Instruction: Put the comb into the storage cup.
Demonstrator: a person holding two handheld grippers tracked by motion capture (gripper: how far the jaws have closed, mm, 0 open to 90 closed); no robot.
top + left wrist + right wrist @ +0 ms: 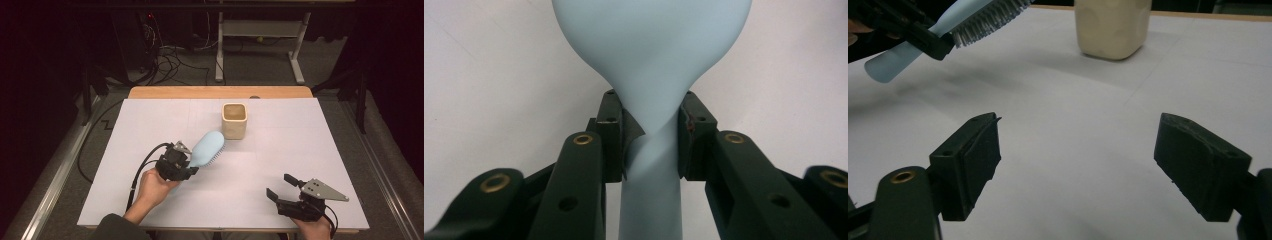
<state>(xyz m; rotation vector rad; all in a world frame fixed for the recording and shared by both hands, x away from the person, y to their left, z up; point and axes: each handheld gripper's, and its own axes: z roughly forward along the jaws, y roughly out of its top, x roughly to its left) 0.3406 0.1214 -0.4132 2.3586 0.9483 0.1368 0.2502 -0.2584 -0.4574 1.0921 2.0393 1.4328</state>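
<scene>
One hand-held gripper [651,135] clamps hairbrush [651,45] handle.

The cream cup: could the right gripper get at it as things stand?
Probably yes. The right gripper is open with nothing between its jaws, and bare white table lies between it and the cream cup. The blue brush, held in the left gripper, sits off to the side.

hairbrush [651,60] head cut off by the top edge in the left gripper view, its handle partly covered by the fingers [611,135], cup [1112,27] rim cropped in the right gripper view
</scene>
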